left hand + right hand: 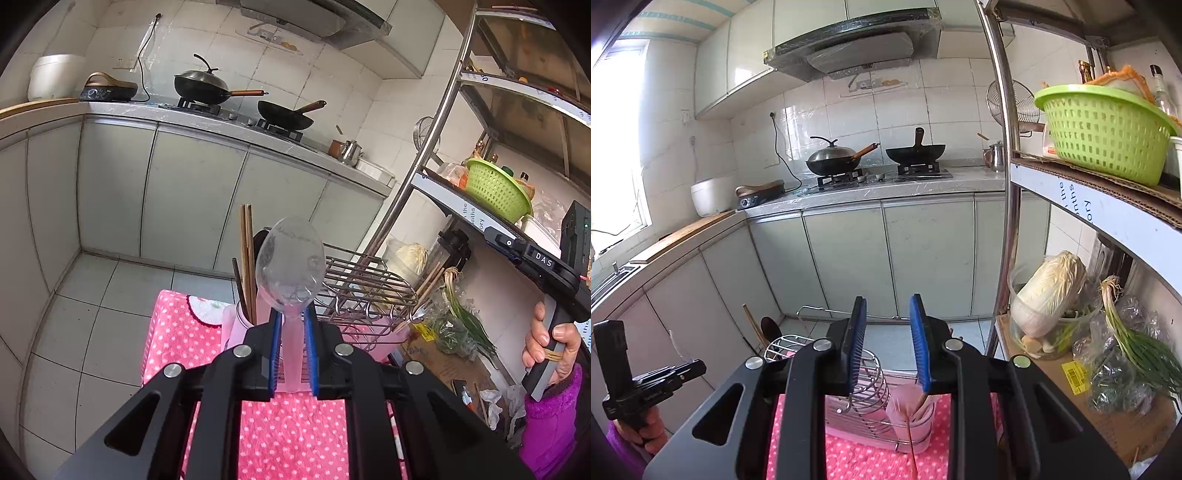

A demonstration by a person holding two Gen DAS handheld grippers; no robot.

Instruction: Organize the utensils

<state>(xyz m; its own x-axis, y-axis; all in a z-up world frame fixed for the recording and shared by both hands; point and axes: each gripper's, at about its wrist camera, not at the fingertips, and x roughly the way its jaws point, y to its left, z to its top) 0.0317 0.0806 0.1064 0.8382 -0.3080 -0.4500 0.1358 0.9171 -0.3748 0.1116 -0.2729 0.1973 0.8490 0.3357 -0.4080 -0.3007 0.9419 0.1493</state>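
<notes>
1. Left gripper [293, 354]: its blue pads are clamped on the handle of a clear plastic spoon [291, 266], which stands upright with the bowl at the top.
2. Right gripper [889, 343]: the jaws stand apart with nothing between them. A thin chopstick [911, 439] lies below, past the right pad; I cannot tell if it touches the pad.
3. Under both grippers is a pink cloth [291, 435] with white dots, covering a small table.
4. On the cloth stands a pale pink holder [240, 325] with brown chopsticks [246, 258] upright in it. Just beside it, to the right, is a wire rack [365, 288].
5. A hand [550, 343] in a purple sleeve grips the other tool's handle at the right edge of the left view. That tool reads "DAS" [543, 259].
6. To the right is a metal shelf [1082, 199]. Its edge shows partial words, "the" and "onths". On it sits a green basket [1104, 133]; below it are a cabbage [1049, 299] and green onions [1137, 339].
7. Farthest off is the counter [886, 188] with two black woks [834, 158] on a stove, a white rice cooker [709, 195] to their left, and a range hood [857, 44] above.
</notes>
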